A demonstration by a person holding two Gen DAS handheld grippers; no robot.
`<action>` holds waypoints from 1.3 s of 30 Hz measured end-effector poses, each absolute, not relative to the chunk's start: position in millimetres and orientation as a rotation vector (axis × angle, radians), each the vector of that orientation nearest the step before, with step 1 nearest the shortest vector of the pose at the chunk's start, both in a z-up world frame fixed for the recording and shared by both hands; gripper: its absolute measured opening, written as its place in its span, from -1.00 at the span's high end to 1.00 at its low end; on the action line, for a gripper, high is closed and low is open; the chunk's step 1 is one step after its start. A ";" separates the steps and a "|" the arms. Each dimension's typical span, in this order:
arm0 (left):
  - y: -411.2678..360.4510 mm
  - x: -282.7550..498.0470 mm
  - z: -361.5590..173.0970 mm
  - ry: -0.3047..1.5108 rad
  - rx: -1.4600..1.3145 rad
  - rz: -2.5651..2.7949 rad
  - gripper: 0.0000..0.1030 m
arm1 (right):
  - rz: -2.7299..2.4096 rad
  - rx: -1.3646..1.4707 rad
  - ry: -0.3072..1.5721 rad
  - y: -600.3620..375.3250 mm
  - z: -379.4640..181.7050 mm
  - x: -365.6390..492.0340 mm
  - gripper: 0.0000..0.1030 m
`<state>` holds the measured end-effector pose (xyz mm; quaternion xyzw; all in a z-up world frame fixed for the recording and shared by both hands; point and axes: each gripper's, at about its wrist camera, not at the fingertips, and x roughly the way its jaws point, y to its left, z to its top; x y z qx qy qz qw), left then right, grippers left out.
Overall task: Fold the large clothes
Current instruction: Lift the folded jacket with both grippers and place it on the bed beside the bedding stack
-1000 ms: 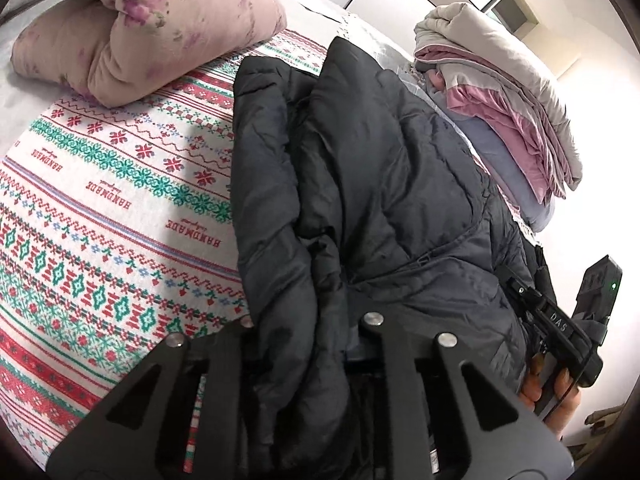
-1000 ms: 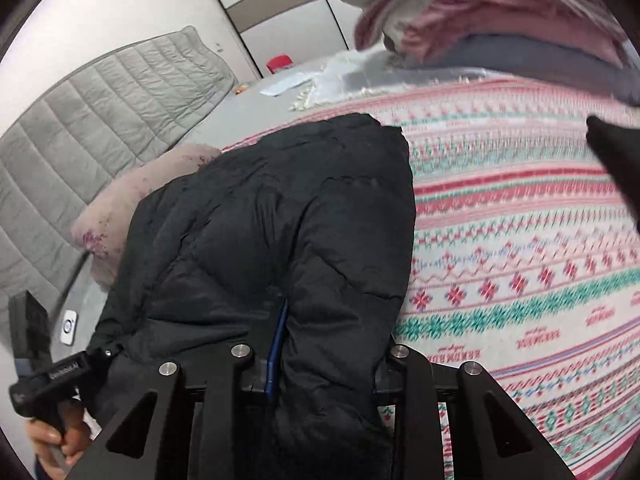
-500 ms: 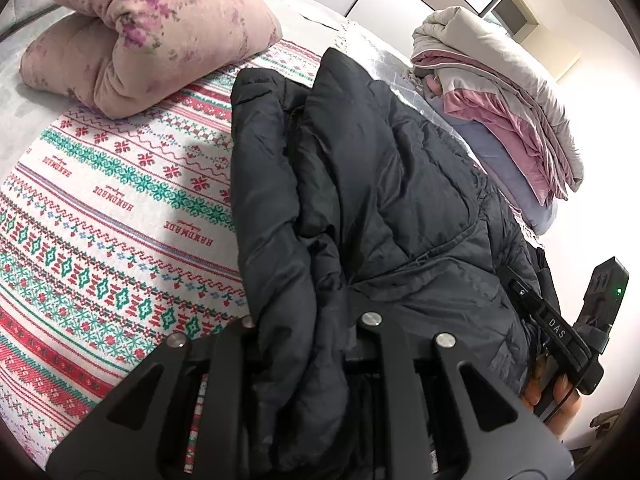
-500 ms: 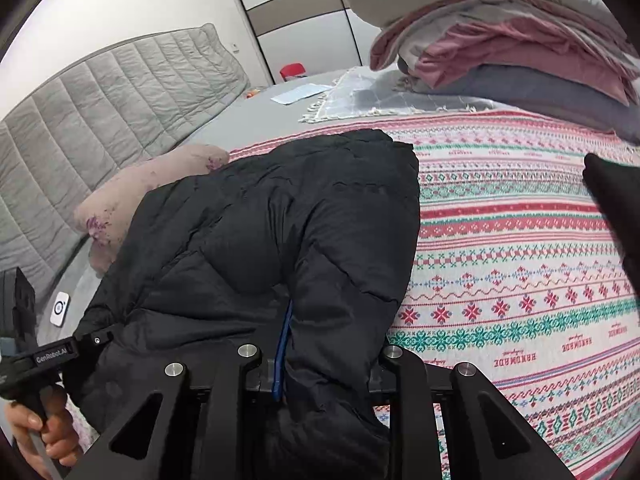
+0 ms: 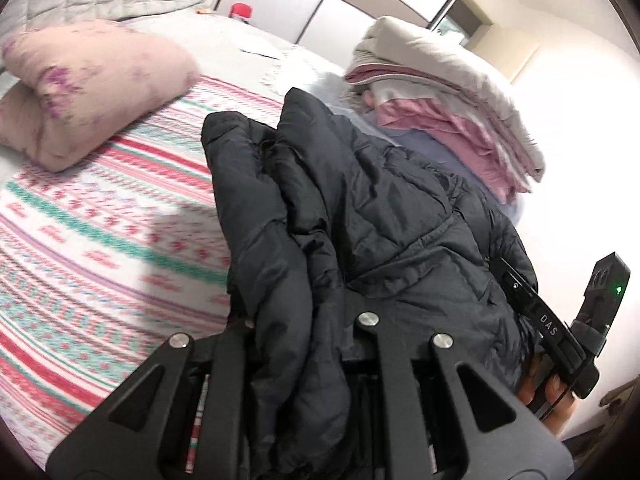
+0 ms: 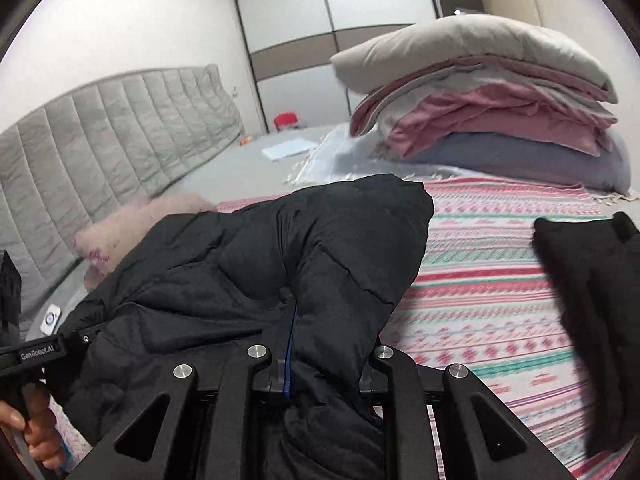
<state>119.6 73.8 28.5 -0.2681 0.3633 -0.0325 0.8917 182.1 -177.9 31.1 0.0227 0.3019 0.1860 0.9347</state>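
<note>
A black puffer jacket (image 5: 380, 216) lies along the patterned blanket (image 5: 100, 240) on the bed, its near edge lifted. My left gripper (image 5: 304, 344) is shut on a bunched fold of the jacket. My right gripper (image 6: 316, 364) is shut on the jacket (image 6: 260, 280) at the other end, where a blue strip shows between the jaws. The right gripper also shows in the left wrist view (image 5: 560, 332), the left one in the right wrist view (image 6: 36, 356). The fingertips are buried in fabric.
A pink floral pillow (image 5: 88, 88) lies at the far left of the bed. A stack of folded bedding (image 6: 492, 104) stands at the far right. Another dark garment (image 6: 592, 320) lies on the blanket at the right. A grey padded headboard (image 6: 100, 136) stands behind.
Both grippers have risen and tilted up while holding the jacket, so more of the room and wardrobe shows. The jacket's near edge has lifted with them.
</note>
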 end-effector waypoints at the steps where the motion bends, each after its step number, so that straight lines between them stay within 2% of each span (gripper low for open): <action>1: 66.8 123.6 32.2 0.744 -0.570 -0.086 0.70 | 0.374 0.041 0.602 -184.2 37.2 182.1 0.65; 10: -42.8 158.8 88.4 0.554 -0.578 -0.313 0.70 | 0.281 -0.073 0.398 -288.1 127.8 189.8 0.68; 17: -195.1 210.0 127.7 0.467 -0.475 -0.541 0.69 | 0.066 -0.045 0.197 -440.1 194.8 189.5 0.68; 19: -234.4 221.9 118.8 0.494 -0.458 -0.583 0.68 | -0.008 0.012 0.192 -490.2 191.0 197.9 0.68; 22: -304.0 236.0 71.6 0.609 -0.382 -0.628 0.65 | -0.116 0.057 0.287 -558.7 154.8 216.6 0.68; 25: -356.3 245.5 -1.0 0.802 -0.332 -0.628 0.57 | -0.203 0.149 0.532 -631.5 79.6 241.2 0.61; 27: -356.4 243.0 -21.6 0.765 -0.410 -0.660 0.48 | -0.266 0.219 0.660 -673.3 27.1 246.3 0.38; 28: -355.6 243.0 -22.6 0.761 -0.418 -0.664 0.48 | -0.248 0.259 0.653 -684.3 17.4 242.8 0.36; 31: -351.2 242.9 -19.4 0.764 -0.421 -0.669 0.43 | -0.203 0.379 0.606 -705.2 17.1 237.5 0.25; 35: -343.5 241.1 -16.0 0.813 -0.463 -0.699 0.31 | -0.218 0.331 0.647 -694.3 31.7 254.1 0.12; 37: -323.2 237.2 -15.3 0.854 -0.495 -0.720 0.23 | -0.244 0.294 0.659 -687.4 37.3 254.5 -0.05; 38: -315.0 237.9 -15.9 0.866 -0.505 -0.725 0.20 | -0.264 0.279 0.662 -682.9 40.8 252.5 -0.26; 39: -306.5 234.8 -15.2 0.872 -0.506 -0.725 0.12 | -0.298 0.266 0.653 -678.8 44.7 246.2 -0.39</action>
